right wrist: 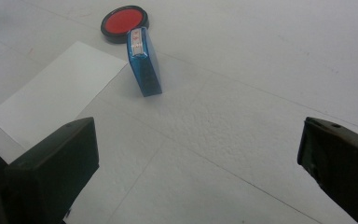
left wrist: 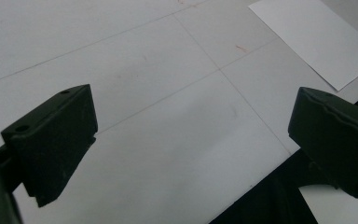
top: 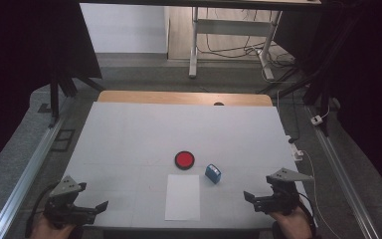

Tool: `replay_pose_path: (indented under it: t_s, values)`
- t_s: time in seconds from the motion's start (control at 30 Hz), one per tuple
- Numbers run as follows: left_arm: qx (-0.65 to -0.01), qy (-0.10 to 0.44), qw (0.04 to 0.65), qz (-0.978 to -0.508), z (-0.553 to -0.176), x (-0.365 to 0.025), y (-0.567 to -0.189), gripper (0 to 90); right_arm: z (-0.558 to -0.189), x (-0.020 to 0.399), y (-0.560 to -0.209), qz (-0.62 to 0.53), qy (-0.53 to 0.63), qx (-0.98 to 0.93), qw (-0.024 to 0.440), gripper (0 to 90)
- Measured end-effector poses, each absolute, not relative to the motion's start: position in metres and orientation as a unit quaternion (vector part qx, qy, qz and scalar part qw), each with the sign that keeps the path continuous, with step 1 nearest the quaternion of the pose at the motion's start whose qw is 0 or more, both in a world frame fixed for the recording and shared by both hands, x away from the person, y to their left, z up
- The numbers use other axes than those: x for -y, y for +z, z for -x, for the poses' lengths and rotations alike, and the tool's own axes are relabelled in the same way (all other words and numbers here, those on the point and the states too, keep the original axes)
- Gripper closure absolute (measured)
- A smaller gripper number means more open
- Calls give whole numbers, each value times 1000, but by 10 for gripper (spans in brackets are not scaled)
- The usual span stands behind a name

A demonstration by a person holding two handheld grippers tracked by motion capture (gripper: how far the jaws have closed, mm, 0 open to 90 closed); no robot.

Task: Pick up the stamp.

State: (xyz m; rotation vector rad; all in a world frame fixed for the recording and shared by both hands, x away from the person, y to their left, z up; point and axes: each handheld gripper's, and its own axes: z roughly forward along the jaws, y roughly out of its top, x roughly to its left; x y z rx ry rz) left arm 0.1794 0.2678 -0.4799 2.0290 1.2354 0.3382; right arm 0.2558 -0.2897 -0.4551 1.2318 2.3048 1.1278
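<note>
Near the table's front edge, your left gripper [top: 101, 205] and right gripper [top: 249, 196] both hold their jaws wide apart, gripping nothing. Between them lies the white rectangular paper sheet [top: 182, 197]. Just beyond it sit the small blue plastic stamp [top: 213, 173] and the round red ink pad [top: 184, 160], near each other but apart.
</note>
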Motion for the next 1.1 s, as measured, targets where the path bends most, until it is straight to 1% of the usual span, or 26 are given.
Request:
replay_pose_path:
  t_s: [0.47, 1.1]
  values:
    - [-476, 130, 348, -797, -180, -264, -481, 26, -256, 287, -456, -415, 386, -811, 141, 0]
    - [-480, 126, 348, -795, -181, -265, -481, 28, -254, 284, -454, -396, 385, -821, 144, 0]
